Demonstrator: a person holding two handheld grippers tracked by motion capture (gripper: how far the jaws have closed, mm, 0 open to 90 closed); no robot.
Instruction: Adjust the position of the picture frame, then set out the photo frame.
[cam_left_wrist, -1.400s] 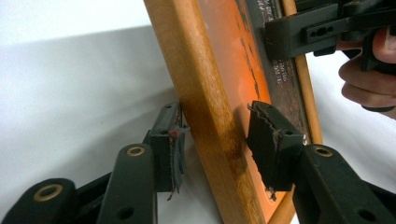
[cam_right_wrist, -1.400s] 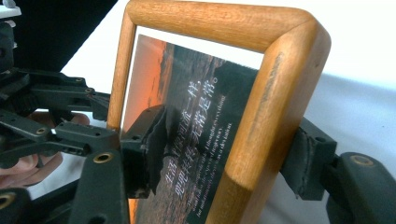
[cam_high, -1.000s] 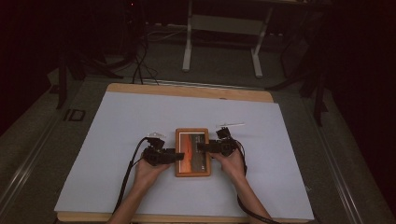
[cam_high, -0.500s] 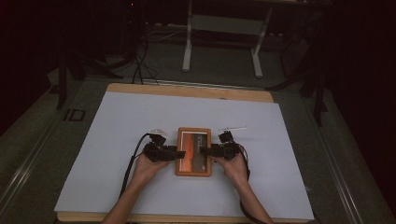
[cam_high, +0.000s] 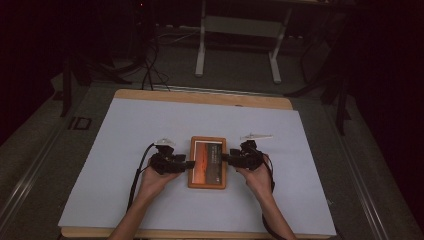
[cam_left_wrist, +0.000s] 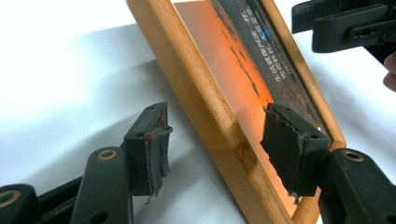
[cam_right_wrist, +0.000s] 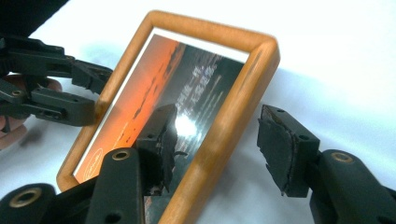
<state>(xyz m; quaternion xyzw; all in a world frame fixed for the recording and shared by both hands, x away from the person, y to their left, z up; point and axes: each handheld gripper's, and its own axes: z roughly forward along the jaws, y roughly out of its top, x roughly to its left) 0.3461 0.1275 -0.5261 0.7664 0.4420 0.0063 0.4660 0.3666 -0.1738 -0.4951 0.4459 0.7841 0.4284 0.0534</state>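
Two tongs flank your picture frame (cam_high: 207, 162) lying flat mid-table (cam_high: 125, 130): left tongs (cam_left_wrist: 212, 140) and right tongs (cam_right_wrist: 215, 144) each gape wide astride a wooden side rail, not clamping it.

Table: a wooden table (cam_high: 202, 97) stood under a white sheet (cam_high: 130, 145) that covered most of its top.
Floor: grey floor (cam_high: 45, 145) lay around it, with dark cables (cam_high: 150, 65) trailing beyond.
Furniture: a pale metal stand (cam_high: 237, 42) stood behind.
Light: the room's edges were dark.
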